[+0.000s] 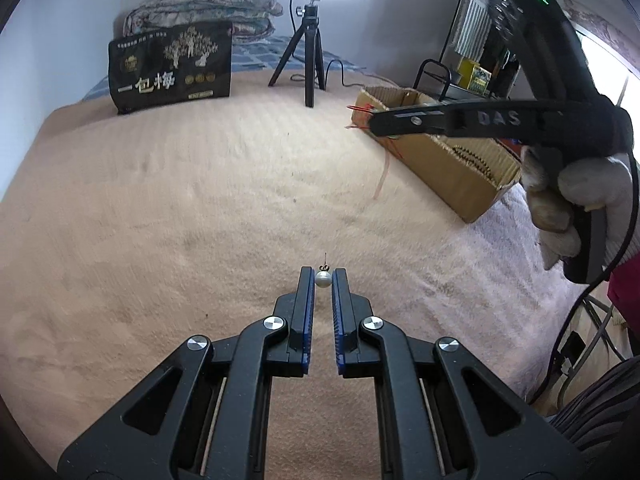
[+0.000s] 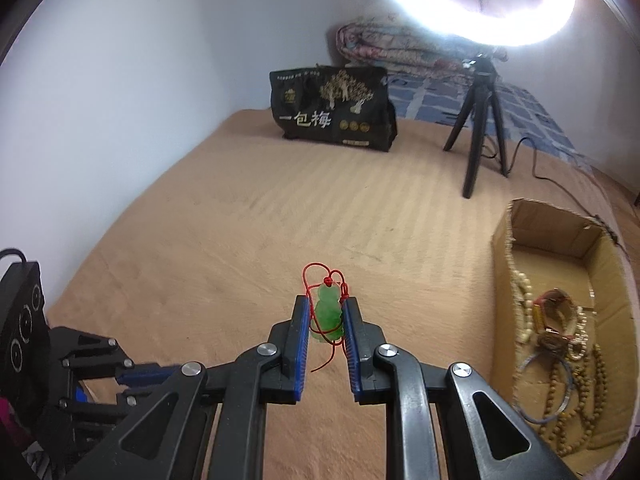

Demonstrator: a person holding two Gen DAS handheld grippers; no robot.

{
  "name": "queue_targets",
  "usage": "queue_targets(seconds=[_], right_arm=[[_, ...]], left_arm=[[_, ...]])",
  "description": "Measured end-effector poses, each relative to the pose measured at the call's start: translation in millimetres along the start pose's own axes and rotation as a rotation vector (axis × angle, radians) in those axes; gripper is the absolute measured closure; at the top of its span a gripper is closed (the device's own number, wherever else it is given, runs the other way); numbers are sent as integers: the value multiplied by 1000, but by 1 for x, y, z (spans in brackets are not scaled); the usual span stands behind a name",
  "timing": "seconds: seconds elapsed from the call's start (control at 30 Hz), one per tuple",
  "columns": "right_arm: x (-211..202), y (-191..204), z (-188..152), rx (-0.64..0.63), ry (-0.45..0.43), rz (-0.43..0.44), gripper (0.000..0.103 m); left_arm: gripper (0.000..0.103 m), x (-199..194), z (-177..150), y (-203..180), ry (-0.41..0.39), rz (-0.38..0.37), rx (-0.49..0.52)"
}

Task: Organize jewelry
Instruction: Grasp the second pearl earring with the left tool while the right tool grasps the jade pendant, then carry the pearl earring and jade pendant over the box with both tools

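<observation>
Your left gripper [image 1: 323,276] is pinched narrow on a small white pearl earring with a thin metal post [image 1: 322,279], clear of the tan fleece blanket [image 1: 200,200]. Your right gripper [image 2: 327,316] clamps a green carved jade pendant [image 2: 329,314]; its red cord [image 2: 316,276] loops out past the tips. To the right sits an open brown cardboard box [image 2: 504,248] with bead strands and bangles [image 2: 560,360] inside. Your gloved right hand [image 1: 576,200] shows in the left view. Far back: black printed bag [image 2: 332,112], black tripod [image 2: 480,120] under a lit ring lamp [image 2: 480,0].
</observation>
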State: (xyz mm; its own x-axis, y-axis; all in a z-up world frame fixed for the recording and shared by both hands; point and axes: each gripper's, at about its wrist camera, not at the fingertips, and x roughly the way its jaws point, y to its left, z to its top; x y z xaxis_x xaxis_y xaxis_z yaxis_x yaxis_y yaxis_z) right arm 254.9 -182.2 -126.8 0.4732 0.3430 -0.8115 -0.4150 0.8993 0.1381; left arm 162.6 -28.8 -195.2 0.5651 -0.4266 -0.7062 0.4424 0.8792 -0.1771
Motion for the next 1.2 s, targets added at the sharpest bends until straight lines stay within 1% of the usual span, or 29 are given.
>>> queue_targets(seconds=[0.2,0.5,0.8,1.2], right_arm=[[-30,-14,-7,19,-31,-23,88],[-73,-57,-17,104,-93,-69,88],[-94,-99,-17,152,-126,-120,88],[-99,-144,-19,196,-142,-167,88]], left_arm=[[96,-6,12,-9,-30,-3,15],[96,-3,36,-34,-64,-24,67],[96,8,68,-62,-90,-56,120],[96,39,108,-116,-107,-120,207]])
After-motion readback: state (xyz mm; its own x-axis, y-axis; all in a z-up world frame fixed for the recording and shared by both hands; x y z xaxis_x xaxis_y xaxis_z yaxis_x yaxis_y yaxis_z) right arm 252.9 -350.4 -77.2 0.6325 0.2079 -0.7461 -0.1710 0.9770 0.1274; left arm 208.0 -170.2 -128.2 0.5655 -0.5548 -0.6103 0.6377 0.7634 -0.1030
